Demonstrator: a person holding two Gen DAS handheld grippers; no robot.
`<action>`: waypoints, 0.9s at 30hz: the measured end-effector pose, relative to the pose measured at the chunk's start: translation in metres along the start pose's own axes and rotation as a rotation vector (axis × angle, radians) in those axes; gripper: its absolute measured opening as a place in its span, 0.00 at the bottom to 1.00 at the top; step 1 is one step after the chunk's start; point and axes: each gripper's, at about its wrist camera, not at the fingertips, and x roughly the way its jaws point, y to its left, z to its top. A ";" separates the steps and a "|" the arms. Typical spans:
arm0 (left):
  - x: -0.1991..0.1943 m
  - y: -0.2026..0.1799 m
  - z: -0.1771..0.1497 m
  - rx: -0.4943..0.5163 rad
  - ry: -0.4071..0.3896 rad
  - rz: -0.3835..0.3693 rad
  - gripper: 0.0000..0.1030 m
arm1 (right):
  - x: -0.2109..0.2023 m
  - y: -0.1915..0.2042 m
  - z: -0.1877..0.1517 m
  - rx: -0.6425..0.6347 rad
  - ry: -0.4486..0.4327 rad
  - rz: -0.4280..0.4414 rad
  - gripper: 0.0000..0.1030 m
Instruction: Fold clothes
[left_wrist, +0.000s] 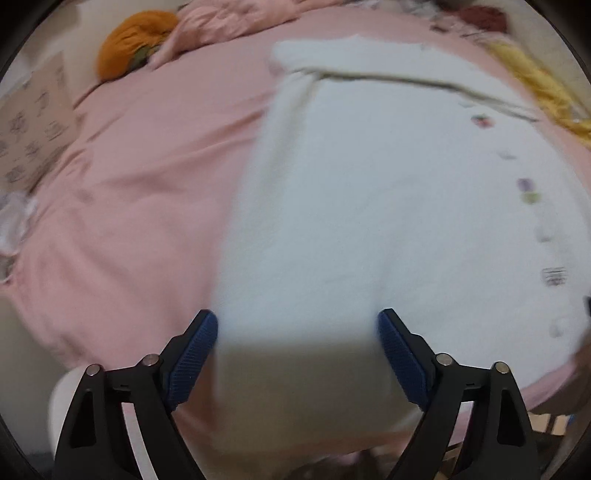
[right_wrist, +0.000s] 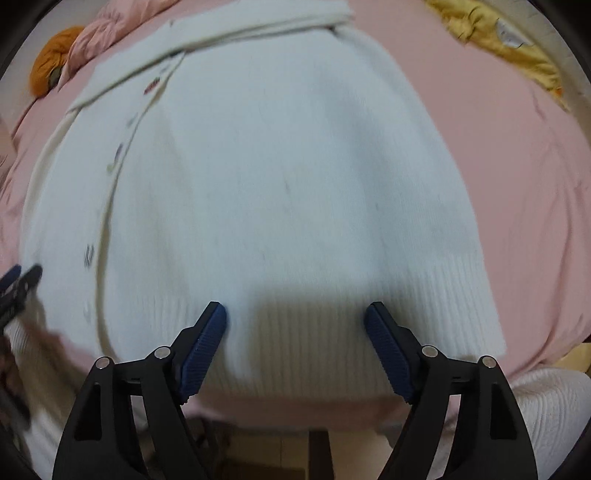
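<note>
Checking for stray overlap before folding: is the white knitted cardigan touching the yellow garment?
Apart. In the right wrist view, bare pink bedsheet separates the white knitted cardigan from the yellow garment.

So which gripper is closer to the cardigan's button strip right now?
Left. The left gripper hovers open over the white cardigan just beside its button strip; the right gripper hovers open over the ribbed hem, farther across the panel.
</note>
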 end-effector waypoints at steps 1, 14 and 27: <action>-0.007 0.003 0.003 -0.011 0.001 -0.004 0.89 | -0.003 -0.005 0.001 0.004 0.019 -0.002 0.76; -0.006 -0.097 0.019 0.109 -0.073 -0.126 0.87 | -0.001 0.026 0.040 -0.066 -0.217 -0.025 0.76; -0.027 -0.063 -0.037 0.090 -0.110 -0.063 0.91 | -0.008 0.026 -0.028 -0.014 -0.142 -0.066 0.87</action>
